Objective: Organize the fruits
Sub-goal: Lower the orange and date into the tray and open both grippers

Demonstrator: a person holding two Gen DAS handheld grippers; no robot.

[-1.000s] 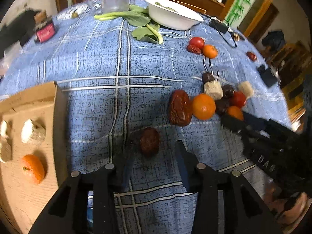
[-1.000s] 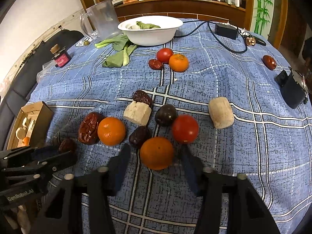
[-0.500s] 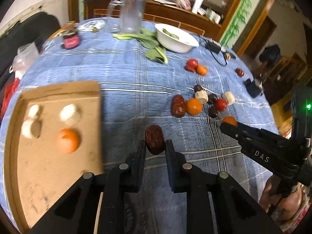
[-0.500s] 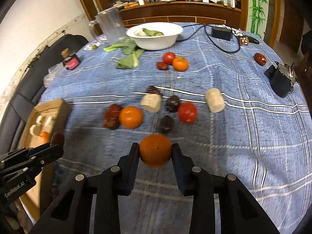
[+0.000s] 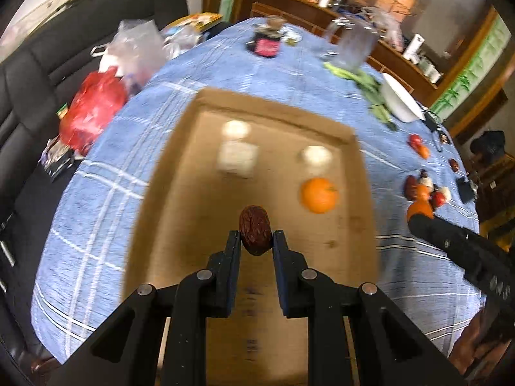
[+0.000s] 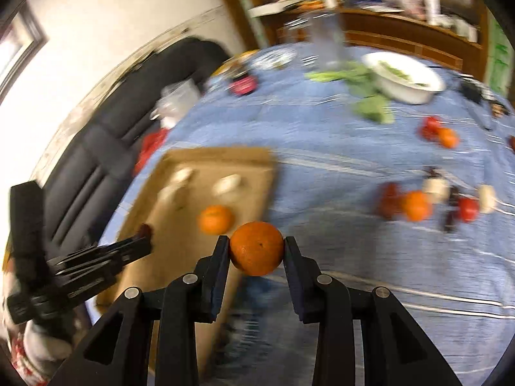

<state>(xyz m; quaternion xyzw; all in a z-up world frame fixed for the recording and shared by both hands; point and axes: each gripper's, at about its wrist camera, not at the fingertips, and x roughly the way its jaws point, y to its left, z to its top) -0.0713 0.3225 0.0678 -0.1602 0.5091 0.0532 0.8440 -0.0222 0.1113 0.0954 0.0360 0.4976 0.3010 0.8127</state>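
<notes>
My left gripper (image 5: 256, 236) is shut on a dark red date (image 5: 256, 229) and holds it above the cardboard box (image 5: 180, 193). The box holds an orange (image 5: 319, 195) and three pale pieces (image 5: 237, 157). My right gripper (image 6: 256, 245) is shut on an orange (image 6: 256, 247) and holds it in the air near the box's right wall (image 6: 257, 193). The left gripper with its date (image 6: 145, 231) shows at the left of the right wrist view. The right gripper's orange (image 5: 420, 209) shows at the right of the left wrist view.
More fruit lies in a cluster on the blue checked tablecloth (image 6: 418, 206), with a tomato and an orange farther back (image 6: 441, 133). A white bowl (image 6: 405, 78), greens (image 6: 370, 96), a glass jug (image 5: 354, 45) and a small jar (image 5: 267, 43) stand at the far side. A black sofa with bags (image 5: 93, 109) is left.
Both grippers have swung left with their fruit. The left one now holds the date over the box, and the right one holds the orange close to the box's edge.
</notes>
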